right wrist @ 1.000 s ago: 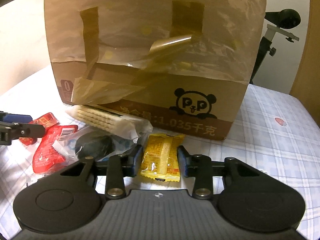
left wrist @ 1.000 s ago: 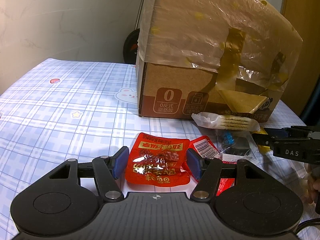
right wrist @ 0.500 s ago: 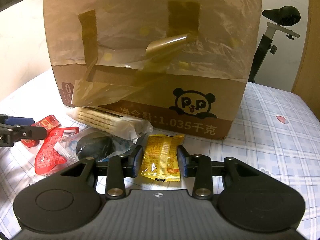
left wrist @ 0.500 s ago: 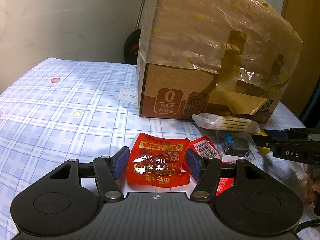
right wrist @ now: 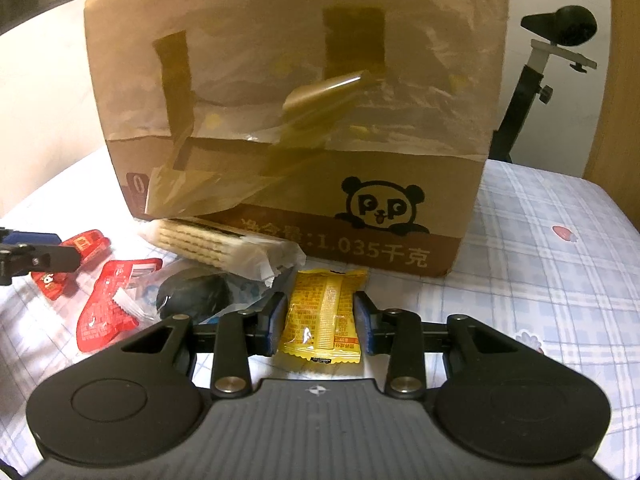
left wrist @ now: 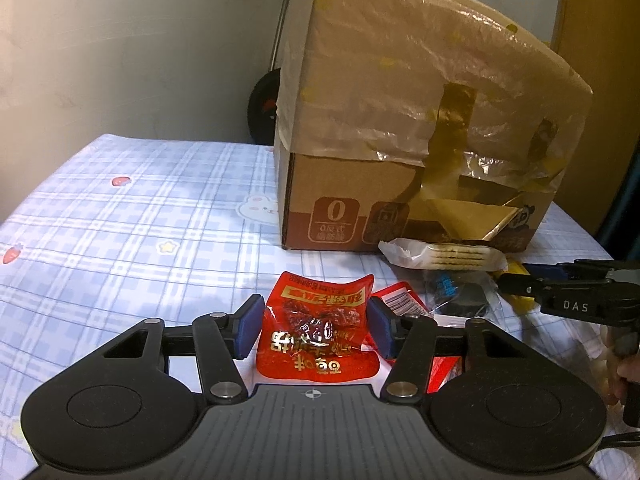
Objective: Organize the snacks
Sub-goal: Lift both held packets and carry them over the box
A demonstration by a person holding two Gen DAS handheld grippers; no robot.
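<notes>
Checked tablecloth [left wrist: 120, 220] under taped cardboard box [right wrist: 296, 120]; left gripper [left wrist: 314, 330], jaws narrower than a second ago and closing on red packet [left wrist: 318, 336]; right gripper [right wrist: 320, 326] clamped on yellow packet [right wrist: 322, 316], unchanged – both snacks nearly ready to lift

A red snack pouch [left wrist: 318, 330] and a yellow packet [right wrist: 322, 320] lie flat before the taped cardboard box [right wrist: 296, 120].
</notes>
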